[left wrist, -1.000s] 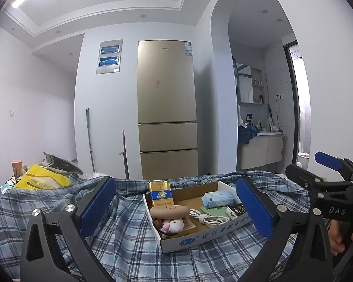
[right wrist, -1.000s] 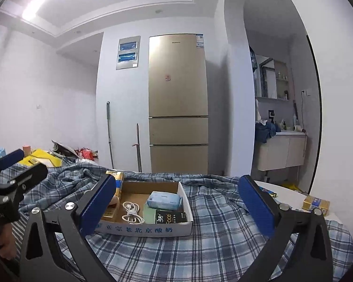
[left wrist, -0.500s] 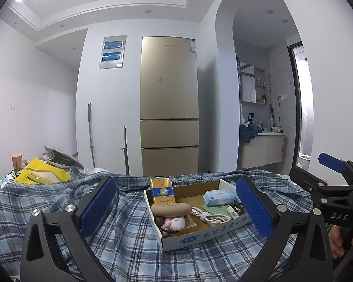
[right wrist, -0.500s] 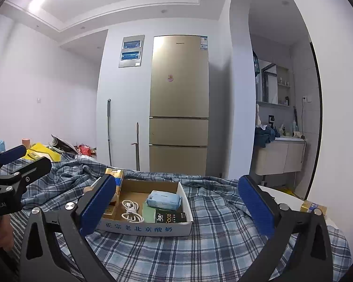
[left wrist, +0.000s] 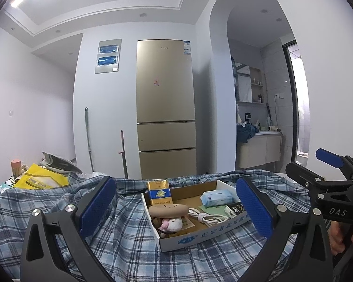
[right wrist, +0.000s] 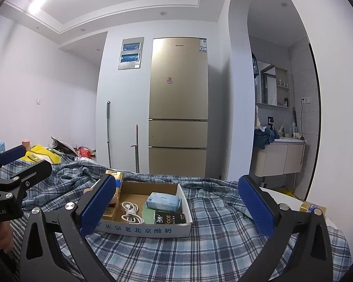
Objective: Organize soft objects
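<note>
A shallow cardboard box (left wrist: 200, 236) (right wrist: 153, 230) sits on a blue plaid cloth (left wrist: 129, 246). Inside lie a tan plush toy (left wrist: 168, 210), a small pink-and-white plush (left wrist: 173, 223), a white cable (left wrist: 208, 217) (right wrist: 130, 212), a blue tissue pack (left wrist: 218, 198) (right wrist: 163, 201), a black packet (right wrist: 169, 218) and an upright yellow-and-blue carton (left wrist: 159, 191). My left gripper (left wrist: 176, 205) is open, short of the box, nothing between its fingers. My right gripper (right wrist: 176, 205) is open too, facing the box from the other side. Each gripper shows at the edge of the other's view.
A gold fridge (left wrist: 166, 127) stands against the far wall, with a mop (left wrist: 88, 138) beside it. Yellow bags (left wrist: 41, 181) and clutter lie at the left. A yellow box (right wrist: 311, 208) rests on the white table edge at right. A bathroom counter (right wrist: 280, 157) is behind.
Both cameras have tilted up slightly, so the box sits a little lower in view. Both grippers stay open and empty; nothing in the box has moved.
</note>
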`<control>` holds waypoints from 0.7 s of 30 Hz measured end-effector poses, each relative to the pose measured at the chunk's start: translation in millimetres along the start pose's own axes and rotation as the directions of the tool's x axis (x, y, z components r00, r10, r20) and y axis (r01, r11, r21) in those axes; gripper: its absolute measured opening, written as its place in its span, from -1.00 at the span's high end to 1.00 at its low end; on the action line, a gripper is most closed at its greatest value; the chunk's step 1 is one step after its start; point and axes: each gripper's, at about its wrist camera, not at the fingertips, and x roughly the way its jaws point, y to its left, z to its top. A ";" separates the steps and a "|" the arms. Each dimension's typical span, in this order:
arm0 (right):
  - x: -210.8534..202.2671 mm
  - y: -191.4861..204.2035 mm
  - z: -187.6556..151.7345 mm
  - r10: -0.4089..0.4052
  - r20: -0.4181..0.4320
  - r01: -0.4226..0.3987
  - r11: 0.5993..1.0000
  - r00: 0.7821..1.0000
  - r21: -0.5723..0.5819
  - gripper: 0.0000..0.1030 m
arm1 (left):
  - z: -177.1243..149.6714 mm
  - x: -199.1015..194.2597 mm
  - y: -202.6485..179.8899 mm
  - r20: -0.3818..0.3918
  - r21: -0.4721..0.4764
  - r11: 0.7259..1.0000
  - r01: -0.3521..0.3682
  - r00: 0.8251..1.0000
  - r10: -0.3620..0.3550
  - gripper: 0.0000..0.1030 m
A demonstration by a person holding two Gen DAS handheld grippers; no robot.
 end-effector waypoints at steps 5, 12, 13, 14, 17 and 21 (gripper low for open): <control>-0.1 0.0 0.0 0.000 0.001 0.000 1.000 1.000 0.000 -1.00 | -0.4 -1.3 -1.8 0.001 0.001 1.000 -0.003 1.000 0.003 -1.00; -2.3 -0.4 0.1 -0.004 0.013 0.004 1.000 1.000 0.003 -1.00 | -0.2 1.9 -2.3 -0.014 0.003 1.000 0.019 1.000 -0.019 -1.00; -2.3 -0.4 0.1 -0.004 0.013 0.004 1.000 1.000 0.003 -1.00 | -0.6 3.3 -3.0 -0.023 0.002 1.000 0.027 0.999 -0.027 -1.00; -2.3 -0.2 0.1 -0.004 0.013 0.004 1.000 1.000 0.003 -1.00 | -0.7 3.8 -2.6 -0.028 0.003 1.000 0.029 0.999 -0.029 -1.00; -2.5 -0.1 0.1 -0.005 0.014 0.005 1.000 1.000 0.003 -1.00 | -0.6 3.0 -2.2 -0.026 -0.001 1.000 0.024 0.999 -0.024 -1.00; -3.2 0.1 0.5 -0.004 0.015 0.004 1.000 1.000 0.002 -1.00 | 0.1 1.6 -0.8 -0.018 -0.003 1.000 0.022 1.000 -0.022 -1.00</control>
